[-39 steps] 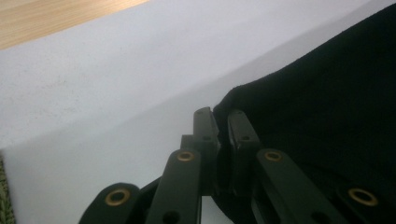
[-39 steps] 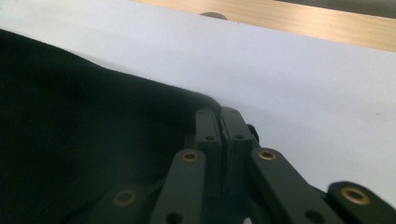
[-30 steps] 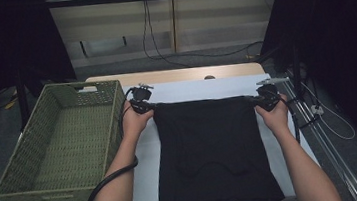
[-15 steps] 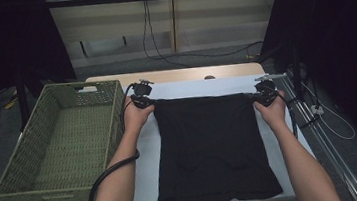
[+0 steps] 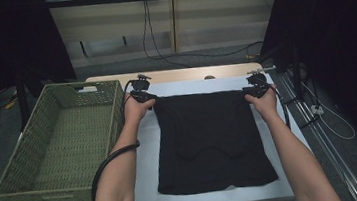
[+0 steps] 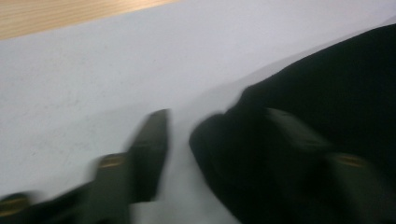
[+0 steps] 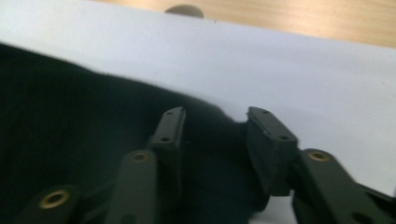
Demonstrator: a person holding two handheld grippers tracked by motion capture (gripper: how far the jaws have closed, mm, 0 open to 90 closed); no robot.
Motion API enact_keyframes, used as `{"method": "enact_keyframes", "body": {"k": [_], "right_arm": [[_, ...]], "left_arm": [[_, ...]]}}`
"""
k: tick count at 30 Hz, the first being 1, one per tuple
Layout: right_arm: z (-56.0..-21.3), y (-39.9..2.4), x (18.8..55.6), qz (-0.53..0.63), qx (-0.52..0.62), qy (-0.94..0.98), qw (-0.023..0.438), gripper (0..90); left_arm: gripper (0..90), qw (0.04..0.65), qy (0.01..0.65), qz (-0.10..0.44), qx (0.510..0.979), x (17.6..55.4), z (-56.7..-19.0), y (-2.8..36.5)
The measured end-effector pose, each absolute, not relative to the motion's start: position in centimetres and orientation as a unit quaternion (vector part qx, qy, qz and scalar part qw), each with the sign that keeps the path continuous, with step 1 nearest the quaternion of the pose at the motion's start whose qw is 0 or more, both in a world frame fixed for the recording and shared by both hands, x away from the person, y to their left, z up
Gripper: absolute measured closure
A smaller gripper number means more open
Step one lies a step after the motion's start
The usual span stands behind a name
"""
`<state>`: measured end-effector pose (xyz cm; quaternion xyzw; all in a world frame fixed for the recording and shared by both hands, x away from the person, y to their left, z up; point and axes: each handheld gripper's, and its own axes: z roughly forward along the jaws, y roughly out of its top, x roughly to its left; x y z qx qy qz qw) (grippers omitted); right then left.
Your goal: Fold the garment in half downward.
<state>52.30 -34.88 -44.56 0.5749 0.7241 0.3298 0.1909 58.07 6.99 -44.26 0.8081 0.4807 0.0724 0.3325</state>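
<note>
Now 2 grippers, both w/ jaws just opened: left gripper (image 5: 142,95) released, cloth corner lying between its jaws in the left gripper view; right gripper (image 5: 257,88) released too, jaws apart w/ cloth under them in the right gripper view. 1 black garment (image 5: 212,139) lies flat on the white mat (image 5: 145,164), long axis running from the far edge toward the person, far edge straight between the 2 grippers, near hem close to the mat's near edge. 1 wicker basket (image 5: 22,162) sits just left of the mat, empty. Bare mat strips left & right of the garment; wooden table edge (image 5: 184,74) beyond.
</note>
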Motion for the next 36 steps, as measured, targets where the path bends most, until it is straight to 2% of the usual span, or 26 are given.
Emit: {"method": "enact_keyframes", "body": {"k": [1,2,7,13,19,36], "right_arm": [[-44.6,-34.8,52.1,0.329,0.572,0.727,0.188,52.4],[-44.5,-34.7,51.9,0.330,0.569,0.730,0.183,50.5],[-43.9,-34.3,50.1,0.345,0.570,0.727,0.165,41.0],[-43.6,-33.7,48.0,0.359,0.561,0.732,0.143,34.1],[-43.4,-32.9,45.6,0.363,0.545,0.743,0.136,32.8],[-43.2,-31.2,38.7,0.387,0.517,0.752,0.132,30.8]], "left_arm": [[29.5,0.332,0.487,0.070,0.805,57.9,-44.2,7.1],[24.3,0.334,0.489,0.068,0.803,57.7,-44.2,7.1],[9.6,0.334,0.488,0.055,0.804,56.4,-44.0,7.4],[7.4,0.340,0.480,0.052,0.807,54.7,-43.6,7.4],[6.1,0.332,0.469,0.046,0.817,53.4,-43.4,7.5],[6.1,0.371,0.433,0.050,0.820,48.8,-42.5,7.4]]}}
